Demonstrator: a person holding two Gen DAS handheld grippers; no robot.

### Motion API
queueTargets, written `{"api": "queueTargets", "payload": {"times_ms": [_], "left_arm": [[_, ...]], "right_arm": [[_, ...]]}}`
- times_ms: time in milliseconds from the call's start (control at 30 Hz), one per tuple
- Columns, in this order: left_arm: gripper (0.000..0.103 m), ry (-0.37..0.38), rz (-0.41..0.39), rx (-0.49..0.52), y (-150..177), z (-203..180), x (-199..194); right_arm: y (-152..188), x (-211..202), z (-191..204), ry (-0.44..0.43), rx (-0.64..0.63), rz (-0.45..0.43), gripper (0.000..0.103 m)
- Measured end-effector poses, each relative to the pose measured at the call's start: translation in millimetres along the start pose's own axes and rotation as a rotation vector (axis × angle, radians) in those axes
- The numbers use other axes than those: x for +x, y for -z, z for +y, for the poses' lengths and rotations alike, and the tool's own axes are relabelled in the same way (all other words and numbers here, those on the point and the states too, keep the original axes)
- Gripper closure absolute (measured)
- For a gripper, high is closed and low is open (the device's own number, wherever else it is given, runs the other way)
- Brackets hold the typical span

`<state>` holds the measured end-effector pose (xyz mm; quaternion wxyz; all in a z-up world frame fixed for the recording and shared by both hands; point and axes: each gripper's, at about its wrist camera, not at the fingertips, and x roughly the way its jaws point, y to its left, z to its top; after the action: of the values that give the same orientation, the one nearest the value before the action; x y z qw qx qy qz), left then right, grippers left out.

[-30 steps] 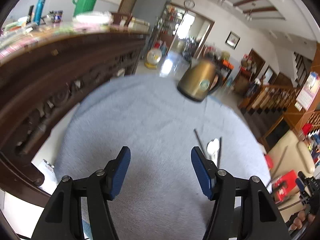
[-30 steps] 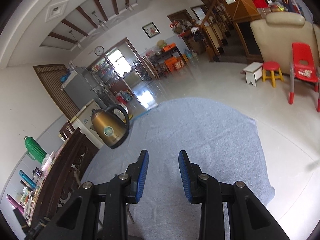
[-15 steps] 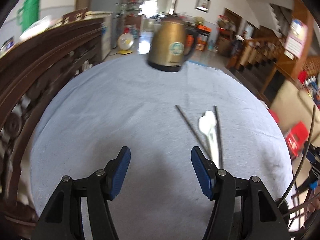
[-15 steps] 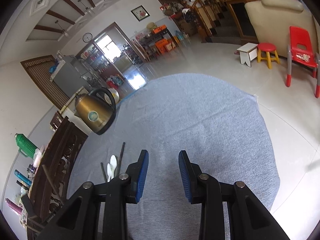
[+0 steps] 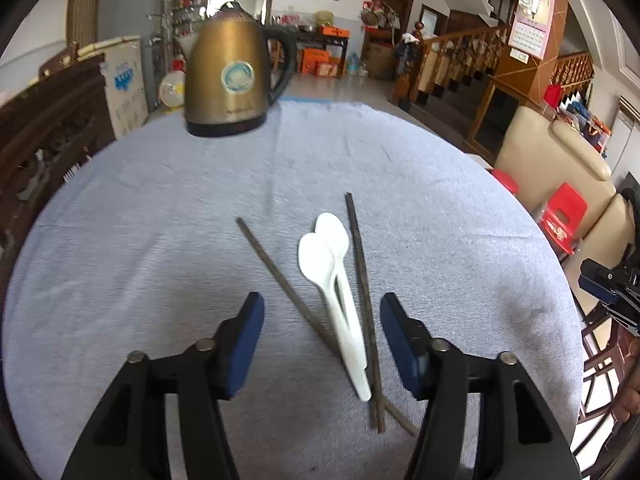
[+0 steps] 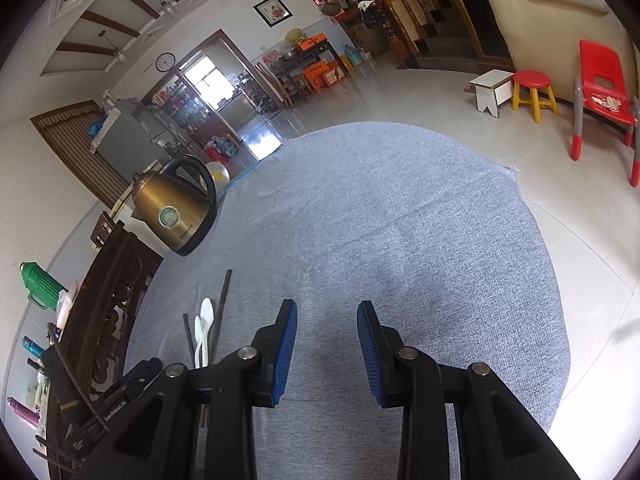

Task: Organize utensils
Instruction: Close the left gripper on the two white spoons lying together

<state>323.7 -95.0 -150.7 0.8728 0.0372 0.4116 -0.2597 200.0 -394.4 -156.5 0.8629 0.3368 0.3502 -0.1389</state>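
- Left wrist view: my left gripper is spread wide, nothing in it, low over the grey tablecloth.
- The utensils lie between and just ahead of its fingers: two white plastic spoons nested, bowls away from me, plus two dark chopsticks, one on each side of the spoons.
- The chopsticks run together and cross near me, under the spoon handles, so everything is in one touching bundle.
- Brass-coloured electric kettle stands at the far edge of the cloth, well apart.
- Risk, my call: closing here takes spoons and sticks at once, or nips one thin stick so it pivots and scatters the rest. Cloth may bunch under the tips.
- Right wrist view: my right gripper is parted, empty, over bare cloth.
- The bundle sits off to its left, beside the left finger, not between the pads.
- Risk: swinging it left could sweep the pile.
- Only the left view shows the crossing and the nesting. Only the right view shows the free cloth on the right for laying things out, and the table's right edge.
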Motion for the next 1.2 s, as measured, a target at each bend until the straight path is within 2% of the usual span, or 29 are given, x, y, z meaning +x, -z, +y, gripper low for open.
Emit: {"api": "queueTargets", "payload": {"times_ms": [100, 267, 500, 600, 733, 1000, 1200], "left_arm": [[0.052, 0.013, 0.038, 0.012, -1.8, -1.4, 16.8], [0.068, 0.029, 0.095, 0.023, -1.5, 1.9, 42.3], [0.073, 0.047, 0.115, 0.05, -4.0, -0.2, 58.7], [0.081, 0.067, 0.129, 0.047, -6.4, 2.0, 64.9], [0.081, 0.102, 0.136, 0.024, -6.4, 7.5, 66.3], [0.088, 0.098, 0.157, 0.045, 0.3, 15.9, 59.9], [0.088, 0.084, 0.16, 0.051, -5.9, 13.2, 67.4]], "right_arm": [[-0.2, 5.3, -4.1, 0.006, 0.005, 0.008, 0.069], [-0.7, 14.5, -11.0, 0.016, 0.015, 0.021, 0.069], [0.9, 29.9, -9.0, 0.023, 0.009, 0.047, 0.069], [2.2, 34.5, -8.1, 0.024, 0.001, 0.052, 0.069], [4.2, 42.5, -5.2, 0.028, -0.005, 0.068, 0.069], [4.0, 54.9, 2.9, 0.031, -0.024, 0.076, 0.069], [6.8, 63.6, 7.1, 0.028, -0.04, 0.094, 0.069]]}}
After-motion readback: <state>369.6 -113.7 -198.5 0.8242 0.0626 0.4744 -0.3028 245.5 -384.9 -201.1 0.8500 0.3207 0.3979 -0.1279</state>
